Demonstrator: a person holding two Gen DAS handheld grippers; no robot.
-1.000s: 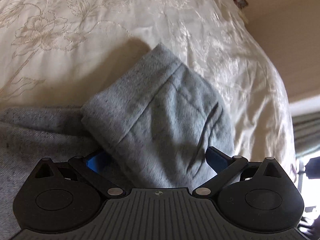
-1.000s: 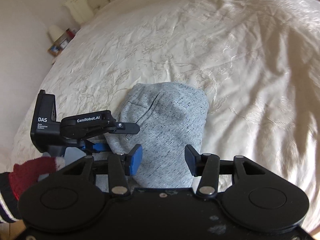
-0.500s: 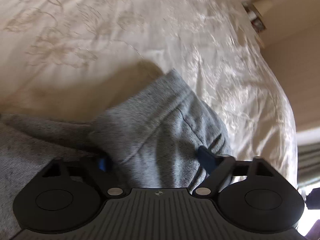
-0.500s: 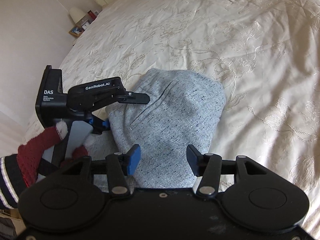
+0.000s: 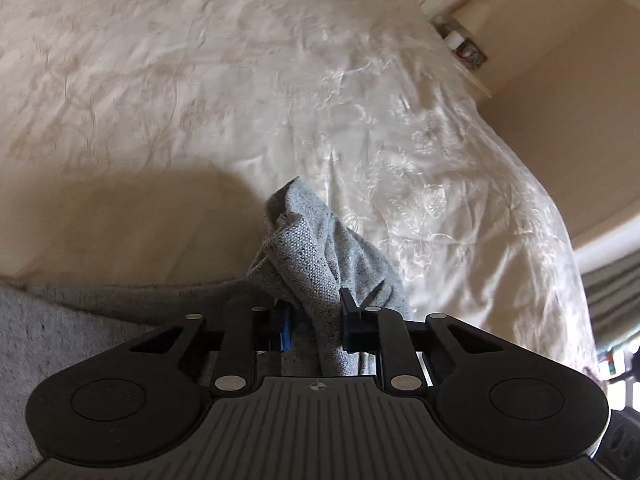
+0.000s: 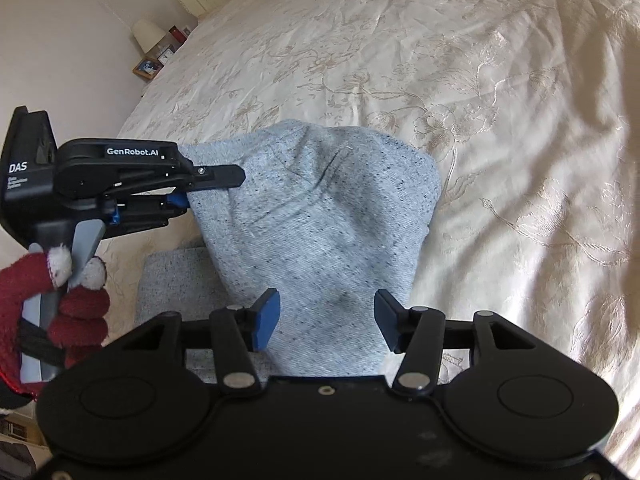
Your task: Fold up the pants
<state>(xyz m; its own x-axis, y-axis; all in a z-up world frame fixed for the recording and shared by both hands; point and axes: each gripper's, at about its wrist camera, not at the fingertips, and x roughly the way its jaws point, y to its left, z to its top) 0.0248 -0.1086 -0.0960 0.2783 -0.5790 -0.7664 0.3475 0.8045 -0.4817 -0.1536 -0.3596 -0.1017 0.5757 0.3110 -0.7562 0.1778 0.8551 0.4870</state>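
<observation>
Left wrist view: the left claw [image 5: 314,330] was closing, its blue pads already pinching a bunched ridge of the grey pants [image 5: 320,264], which rose in a peak above the cream embroidered bed [image 5: 280,92]. More grey cloth spread along the lower left. A small bedside stand [image 5: 464,46] sat by the bed's far right corner, blurred.

Right wrist view: the right claw [image 6: 326,320] stood half spread with the pants [image 6: 320,216] passing between its pads; whether they pressed the cloth I could not tell, though it seemed draped over them. The left claw [image 6: 188,192], held by a red-gloved hand [image 6: 60,304], gripped the cloth's left edge. The pants lay near the bed's [image 6: 500,100] left edge.
</observation>
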